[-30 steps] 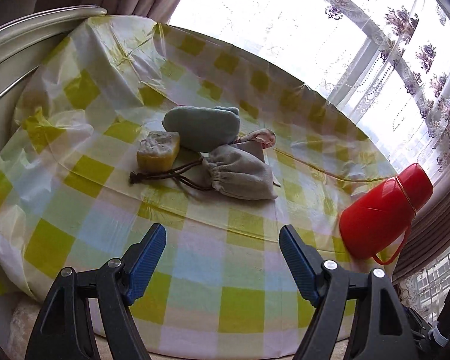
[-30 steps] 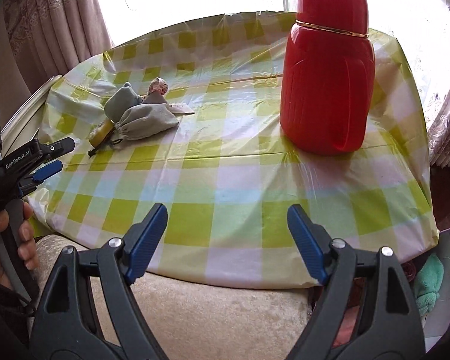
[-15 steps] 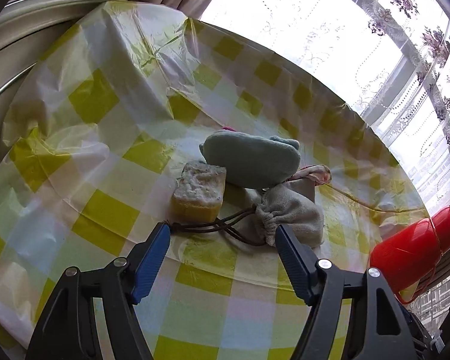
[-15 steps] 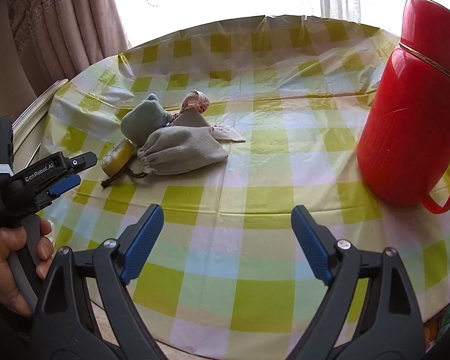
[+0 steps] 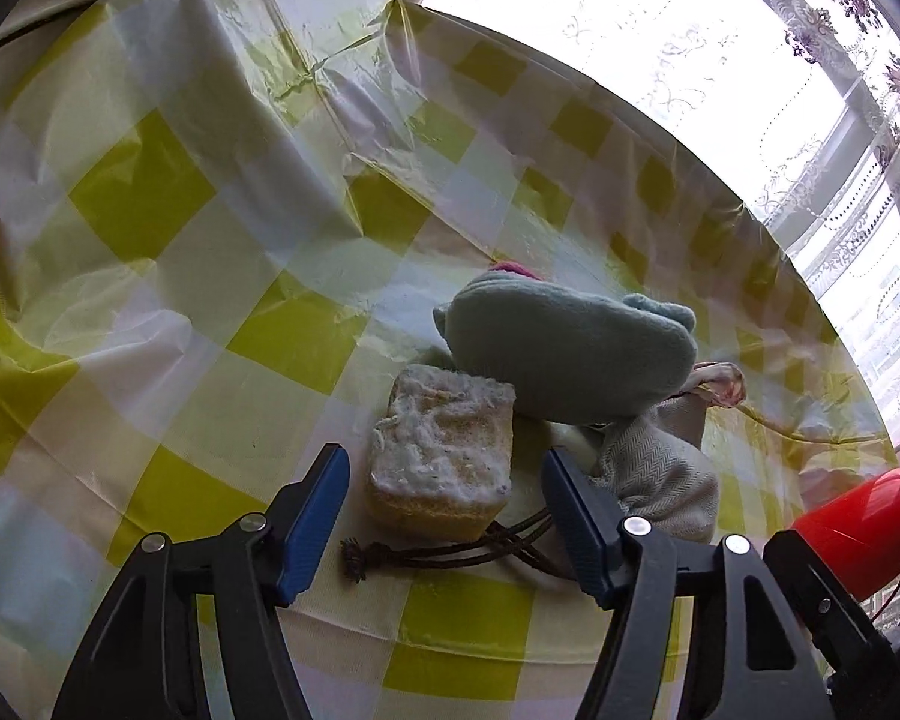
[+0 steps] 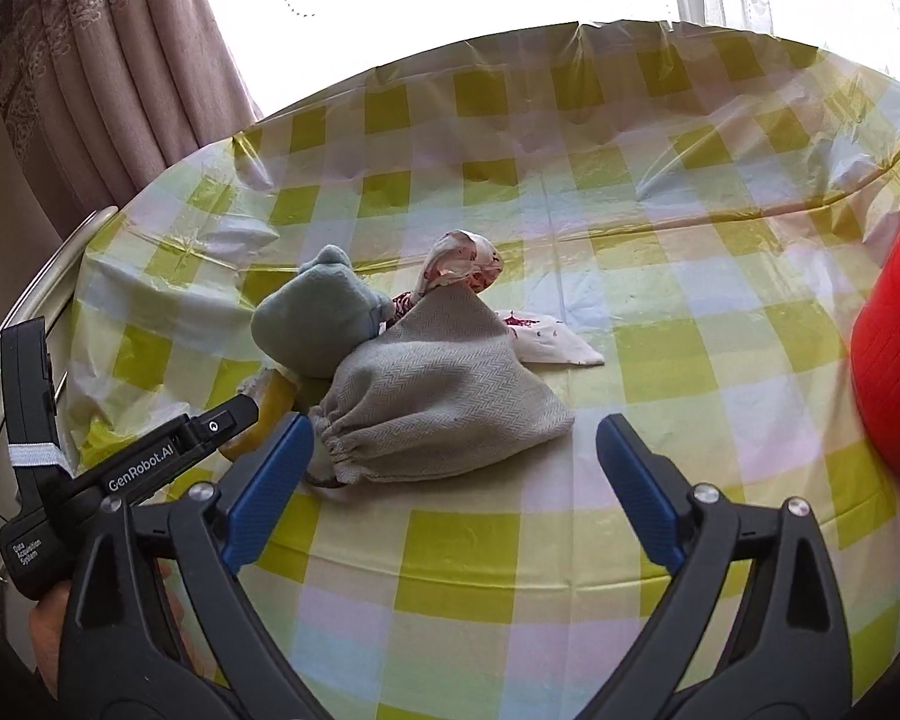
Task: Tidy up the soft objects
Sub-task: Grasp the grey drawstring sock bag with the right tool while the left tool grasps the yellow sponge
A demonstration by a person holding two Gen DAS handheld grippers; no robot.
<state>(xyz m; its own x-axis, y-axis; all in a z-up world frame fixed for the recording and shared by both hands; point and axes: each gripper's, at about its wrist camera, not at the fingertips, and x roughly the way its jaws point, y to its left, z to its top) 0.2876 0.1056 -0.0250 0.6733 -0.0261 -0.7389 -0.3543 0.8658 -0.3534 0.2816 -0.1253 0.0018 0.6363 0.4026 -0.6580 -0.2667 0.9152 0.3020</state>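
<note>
Up close, the left tool (image 5: pixel 444 516) has its blue-padded jaws apart on either side of a yellow sponge (image 5: pixel 444 468); they have just been closing in, yet neither pad presses the block. That sponge is a squat rectangular brick with a frayed, whitish scouring face on top and a yellow body below. It sits on the worktop (image 5: pixel 150 210), a round surface under a glossy, creased plastic cloth in yellow, white and pale blue checks. Just behind the sponge lies a rounded, fuzzy pale green plush piece (image 5: pixel 570 354), touching it. To the right lies a grey herringbone drawstring pouch (image 6: pixel 444 390), gathered at its mouth, its dark brown cord (image 5: pixel 450 552) trailing in front of the sponge. A white floral cloth (image 6: pixel 468 264) pokes up behind the pouch. The right tool (image 6: pixel 453 486) stands wide, having just been opening, with nothing gripped, its jaws framing the pouch's near edge. A smooth red plastic flask (image 6: pixel 894 330) stands at the right.
</note>
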